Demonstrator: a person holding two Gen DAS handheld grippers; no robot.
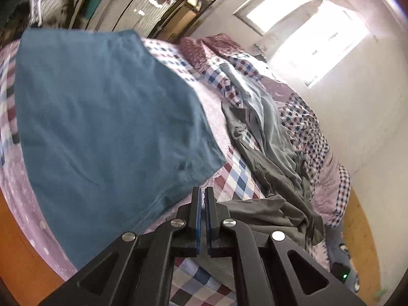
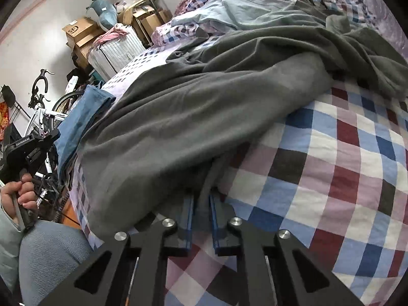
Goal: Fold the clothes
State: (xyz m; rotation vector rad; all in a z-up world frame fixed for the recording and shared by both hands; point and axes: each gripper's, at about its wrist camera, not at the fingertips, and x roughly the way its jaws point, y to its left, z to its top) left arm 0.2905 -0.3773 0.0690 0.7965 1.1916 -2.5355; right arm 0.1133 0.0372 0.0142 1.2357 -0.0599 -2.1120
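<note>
Bedroom with white walls, bright window (image 1: 313, 38), bed (image 1: 239, 176) under a checked and dotted pink quilt.

Left wrist view: left gripper (image 1: 203, 193) low in the middle, jaws nearly together with only a thin slit between the blue pads, nothing seen caught in them. Blue cloth (image 1: 102, 117) spread flat and smooth over the bed's left part, its near hem just beyond the fingertips, apart from them. Grey garment (image 1: 275, 158) crumpled to the right, running in long creased folds toward the bed's far end, one flap lying just right of the gripper. Pale grey-blue garment (image 1: 255, 91) bunched beyond it. Boxes (image 1: 183, 7) and a pale case stacked by the far wall. Orange floor (image 1: 15, 250) at the edges.

Right wrist view: right gripper (image 2: 202, 199) at the bed's near edge, jaws clamped on a narrow bunched fold of the grey garment (image 2: 204, 97), the cloth rising between the blue pads. Garment broad and thick here, heaped across the checked quilt. Blue cloth (image 2: 76, 119) seen only edge-on at the left. Shown only here: a hand (image 2: 20, 191) gripping the left gripper's handle, a grey-clad knee (image 2: 51, 255), a white bicycle (image 2: 43, 117), a blue fish-shaped toy (image 2: 107, 15) above the boxes (image 2: 79, 30).
</note>
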